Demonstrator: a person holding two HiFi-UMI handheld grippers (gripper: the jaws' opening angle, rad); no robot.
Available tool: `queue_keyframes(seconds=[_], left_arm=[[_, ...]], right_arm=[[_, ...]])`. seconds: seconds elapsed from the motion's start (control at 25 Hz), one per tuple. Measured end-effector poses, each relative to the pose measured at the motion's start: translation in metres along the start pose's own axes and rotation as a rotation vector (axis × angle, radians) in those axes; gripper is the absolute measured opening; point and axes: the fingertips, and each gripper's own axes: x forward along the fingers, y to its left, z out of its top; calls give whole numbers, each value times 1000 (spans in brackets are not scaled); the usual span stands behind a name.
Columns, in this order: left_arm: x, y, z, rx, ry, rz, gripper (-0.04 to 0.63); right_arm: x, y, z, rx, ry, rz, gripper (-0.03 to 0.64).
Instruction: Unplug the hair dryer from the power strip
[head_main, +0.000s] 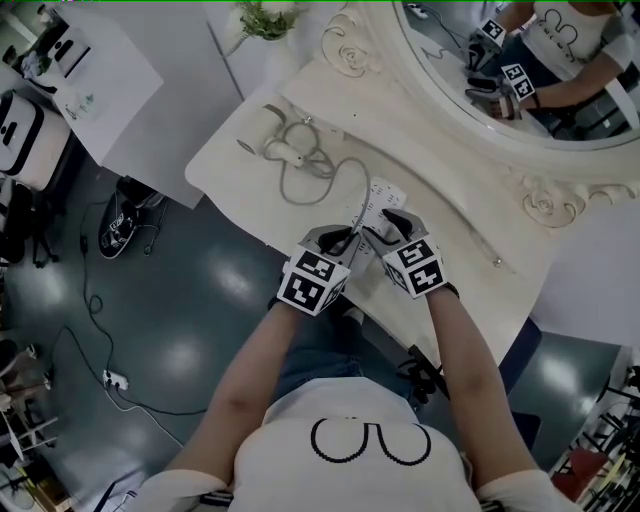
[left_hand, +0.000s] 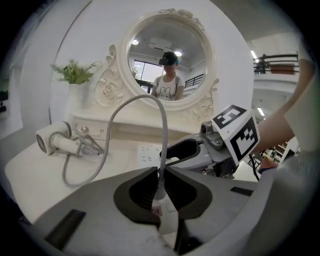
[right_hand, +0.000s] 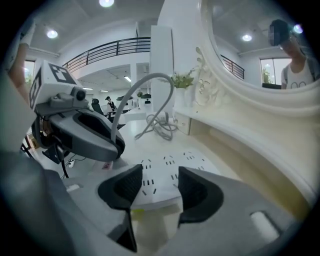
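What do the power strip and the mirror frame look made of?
Power strip: smooth white moulded plastic, matte, with crisp socket slots. Mirror frame: cream, carved scrolls and rosettes with soft sheen; painted wood or cast resin, cannot tell which.

Tally on the white dressing table (head_main: 232, 165): two kinds in pairs, all else single.

Two grippers, left gripper (head_main: 343, 240) and right gripper (head_main: 390, 225); two marker cubes (head_main: 313, 280), one per gripper; one hair dryer (head_main: 283, 150); one grey cord (left_hand: 164, 135); one plug (left_hand: 163, 210); one white power strip (head_main: 385, 197); one oval mirror (left_hand: 145, 55); one green plant (head_main: 265, 18); one person (head_main: 350, 450), plus one reflection in the glass.
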Motion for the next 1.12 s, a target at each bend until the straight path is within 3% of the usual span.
queue_keyframes(seconds=[0.16,0.2,0.24,0.36,0.4,0.48,0.6,0.68,0.72,0.84,0.92,1.0,1.12], left_arm=[[2,-2,-7,226,0,54,35],[2,-2,-9,251,3,49,35],[2,0,-8,226,5,34,36],[-1,7,0,17,6,-8,37],[-1,8,2,-18,13,-6,37],[0,6,3,6,28,10,37],[2,2,-3,166,50,59,37],[1,4,-5,183,49,52,37],[0,5,-4,144,42,36,37],[-4,13,2,-78,10,-10,38],[-5,16,5,-160,14,-4,38],[-3,14,5,-100,40,27,38],[-1,6,-2,112,66,78,37]], right_arm=[[1,-1,0,5,14,-5,229],[1,-1,0,1,20,-1,229],[1,0,0,-3,25,3,229],[0,1,-1,0,27,3,227],[0,1,-1,4,26,-4,225],[0,0,-1,13,30,-18,225],[2,0,0,24,40,-33,225],[1,0,0,23,42,-33,225],[1,0,0,20,41,-29,225],[0,3,-1,10,35,-22,222],[1,3,-1,9,33,-24,222],[1,2,0,14,31,-30,222],[1,1,-1,21,31,-34,222]])
